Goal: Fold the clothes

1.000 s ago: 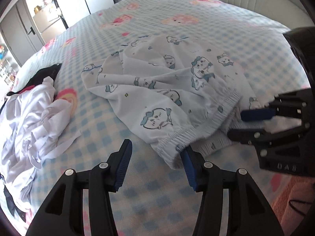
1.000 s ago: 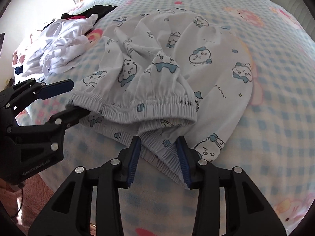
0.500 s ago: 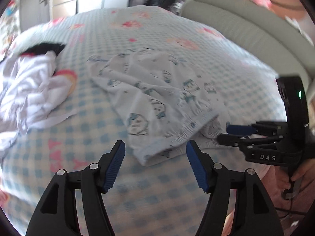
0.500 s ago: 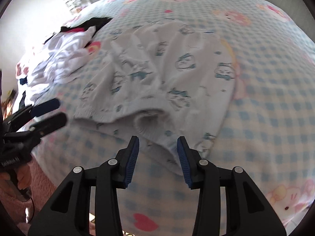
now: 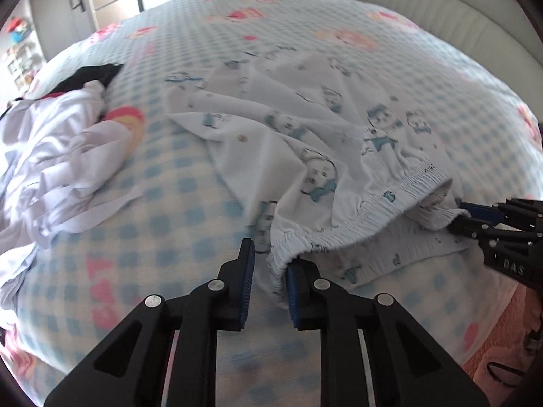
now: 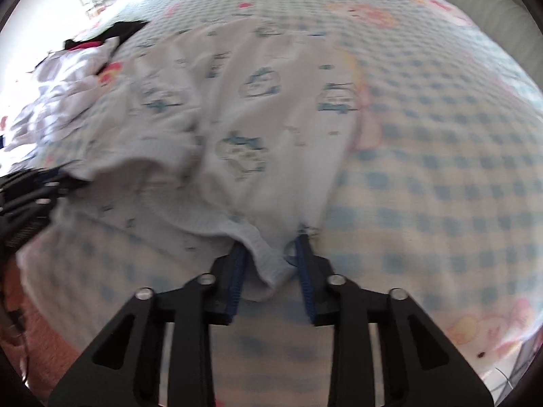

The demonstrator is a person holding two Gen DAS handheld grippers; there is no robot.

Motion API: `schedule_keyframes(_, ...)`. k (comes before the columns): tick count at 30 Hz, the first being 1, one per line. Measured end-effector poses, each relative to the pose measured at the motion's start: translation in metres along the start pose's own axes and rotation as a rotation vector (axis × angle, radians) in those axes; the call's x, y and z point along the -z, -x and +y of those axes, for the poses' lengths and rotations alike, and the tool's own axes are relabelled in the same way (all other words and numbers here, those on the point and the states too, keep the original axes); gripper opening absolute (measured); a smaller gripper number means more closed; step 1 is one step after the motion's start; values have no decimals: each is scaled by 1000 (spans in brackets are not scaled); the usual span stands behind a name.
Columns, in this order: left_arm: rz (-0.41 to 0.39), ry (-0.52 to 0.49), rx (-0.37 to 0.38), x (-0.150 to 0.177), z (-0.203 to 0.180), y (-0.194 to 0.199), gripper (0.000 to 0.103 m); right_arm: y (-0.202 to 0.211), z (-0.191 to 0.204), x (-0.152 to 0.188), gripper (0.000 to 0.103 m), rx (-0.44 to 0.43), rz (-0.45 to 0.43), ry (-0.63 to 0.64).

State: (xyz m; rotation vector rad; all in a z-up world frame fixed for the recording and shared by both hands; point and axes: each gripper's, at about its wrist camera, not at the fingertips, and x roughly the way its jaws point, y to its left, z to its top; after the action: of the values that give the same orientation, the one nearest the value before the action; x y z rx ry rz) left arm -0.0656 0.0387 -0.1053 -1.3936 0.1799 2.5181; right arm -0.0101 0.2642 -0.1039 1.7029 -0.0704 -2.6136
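Ahead of both my grippers spreads the blue-and-white checked bedspread (image 5: 190,183), and on it, just beyond my fingertips, lie the white cartoon-print shorts with an elastic waistband (image 5: 305,142), with a crumpled pile of white clothes (image 5: 57,142) further off to my left. My left gripper (image 5: 268,283) has the waistband's left corner between its parted fingers, not yet clamped; my right gripper (image 6: 269,271) likewise straddles the right corner, fingers apart

The bed (image 5: 190,203) carries a blue-and-white checked cover with pink motifs. Directly on it lie printed white shorts (image 5: 305,142) at centre, and a crumpled white garment pile (image 5: 57,142) with a black item (image 5: 91,76) at its far edge.
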Motion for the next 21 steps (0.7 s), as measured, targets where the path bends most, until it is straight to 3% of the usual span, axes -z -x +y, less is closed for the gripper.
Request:
schedule_keyframes(5,-14,127,14,10,25,6,16,15,-14,4,22,73,-62,-61)
schedule_keyframes(9,57,240,90,30,42,-8,23,16,-47,17,36,18,-37,-195)
schedule_keyframes(11,91,288,141,36,48,-15,33,20,-55,24,38,-31,-33,-221)
schedule_keyframes(14,63,267,161,35,42,-10,41,27,-56,31,41,-84,-34,-209)
schedule_keyframes(16,13,213,111,32,32,-1,44,31,-46,31,42,-89,-43,-156)
schedule_keyframes(18,-42,156,8,29,21,5,53,31,-35,28,42,-84,-54,-107)
schedule_keyframes(21,-32,95,2,25,7,-3,54,19,-21,23,42,-89,-32,-60)
